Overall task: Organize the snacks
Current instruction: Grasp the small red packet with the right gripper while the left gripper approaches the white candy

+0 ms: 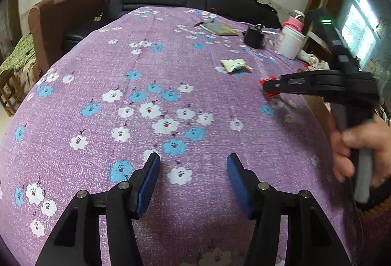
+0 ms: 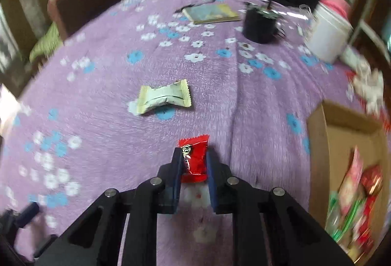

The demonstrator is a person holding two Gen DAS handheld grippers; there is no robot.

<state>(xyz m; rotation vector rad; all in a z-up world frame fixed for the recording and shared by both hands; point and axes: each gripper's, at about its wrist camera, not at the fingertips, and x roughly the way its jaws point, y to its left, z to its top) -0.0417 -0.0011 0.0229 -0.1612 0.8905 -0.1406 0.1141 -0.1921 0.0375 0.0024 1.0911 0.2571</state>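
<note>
Right gripper (image 2: 194, 163) is pinching a red candy packet (image 2: 194, 158) between its 2 pads, held off the purple floral tablecloth (image 2: 122, 143). Likely mid-carry: the cardboard box (image 2: 317, 143) to its right already holds several wrapped snacks, so that looks like the drop target. Grip sits on the packet's sides and looks secure, with the top end sticking out past the tips. A pale green-white snack packet (image 2: 163, 100) lies flat further out, well apart, probably next. Left gripper (image 1: 193, 180) hangs over bare cloth, jaws spread wide, holding nothing.

Red candy (image 2: 194, 158), pale green snack (image 2: 163, 97), purple flowered tablecloth (image 2: 110, 124)
</note>
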